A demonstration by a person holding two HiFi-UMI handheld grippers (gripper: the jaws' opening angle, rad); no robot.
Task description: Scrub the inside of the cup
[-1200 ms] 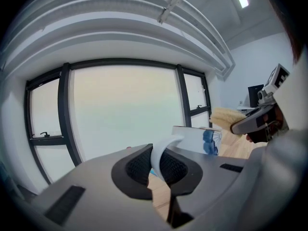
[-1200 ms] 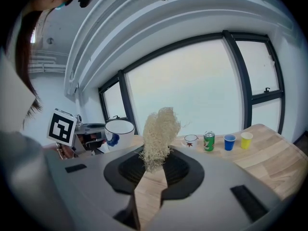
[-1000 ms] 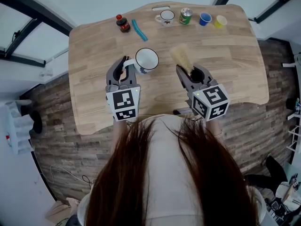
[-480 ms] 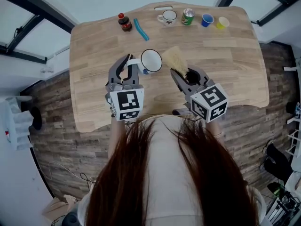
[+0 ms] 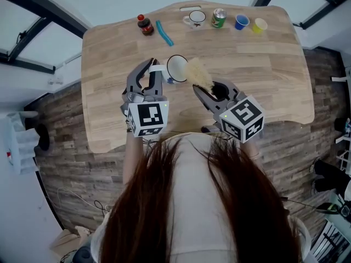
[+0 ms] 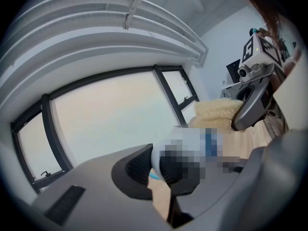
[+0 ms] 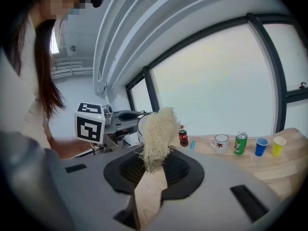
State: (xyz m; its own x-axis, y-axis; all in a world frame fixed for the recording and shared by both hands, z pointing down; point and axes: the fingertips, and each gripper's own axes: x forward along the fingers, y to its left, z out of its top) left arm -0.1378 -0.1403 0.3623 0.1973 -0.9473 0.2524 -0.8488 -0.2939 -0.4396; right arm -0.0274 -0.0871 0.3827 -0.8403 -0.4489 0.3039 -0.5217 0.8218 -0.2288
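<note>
Held the cup (image 5: 176,68) up over the table (image 5: 263,64) by its side handle, pinched in the left tongs (image 5: 150,73), with the mouth tipped toward the right tongs (image 5: 211,90). Clamped the brush (image 5: 198,74) in those by its flat wooden handle, pale bristles right at the rim. Looked like a thin white mug with a dark rim, perhaps enamel. Judged it light, rigid, smooth-walled and liable to pivot about the handle under a sideways push, so best gripped firmly there. Judged the bristles soft and springy, unlikely to mark it. Could not place the bristles: inside the mouth or only against the lip. Saw nothing of the cup's inside from any view. Found most of the cup blurred over in the left gripper view, so could only guess at the handle's seat between the pads
</note>
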